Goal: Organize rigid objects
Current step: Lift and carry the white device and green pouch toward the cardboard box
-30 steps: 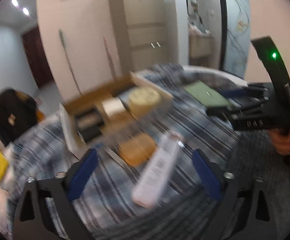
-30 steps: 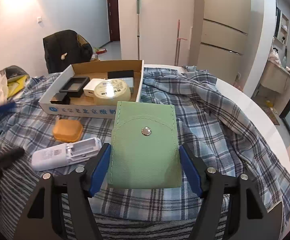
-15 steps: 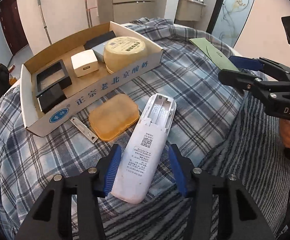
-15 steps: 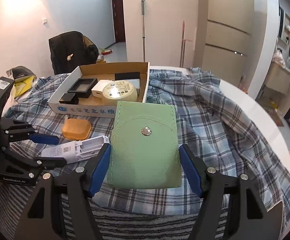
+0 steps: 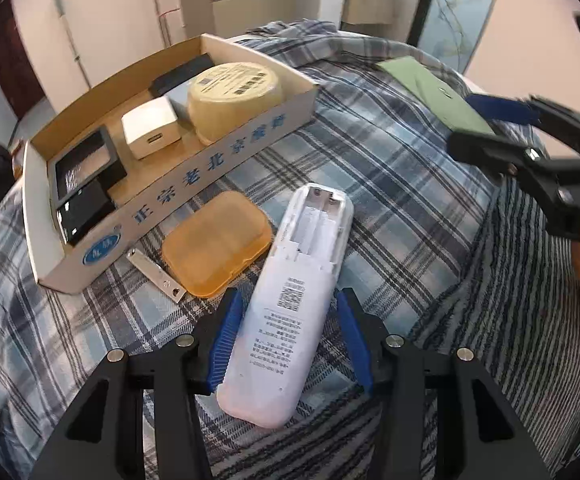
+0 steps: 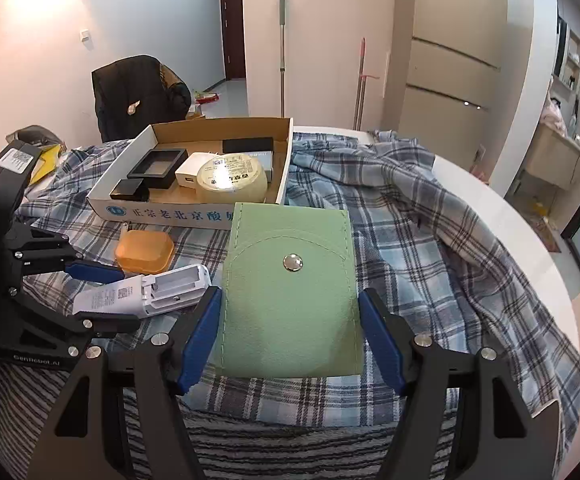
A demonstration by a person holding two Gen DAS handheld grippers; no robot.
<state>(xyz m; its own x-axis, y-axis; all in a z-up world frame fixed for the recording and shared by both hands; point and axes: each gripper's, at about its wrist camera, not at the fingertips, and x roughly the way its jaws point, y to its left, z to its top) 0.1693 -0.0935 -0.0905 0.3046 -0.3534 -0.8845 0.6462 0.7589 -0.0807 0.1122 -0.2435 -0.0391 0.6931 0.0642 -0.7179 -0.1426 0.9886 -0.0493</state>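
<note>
Left gripper (image 5: 285, 340) clamped on the white remote (image 5: 290, 296), which lies back-up with its battery bay uncovered on the plaid cloth (image 5: 390, 200), near the table's front edge. Right gripper (image 6: 290, 332) clenched on the green snap pouch (image 6: 290, 292), flat between both blue pads toward the same front edge. Just beyond the remote: orange case (image 5: 215, 242), with a small metal clip (image 5: 153, 274) touching it. Cardboard tray (image 5: 209, 168) behind holds a round tin (image 5: 233, 98), white charger (image 5: 149, 130) and black boxes (image 5: 85, 184).
</note>
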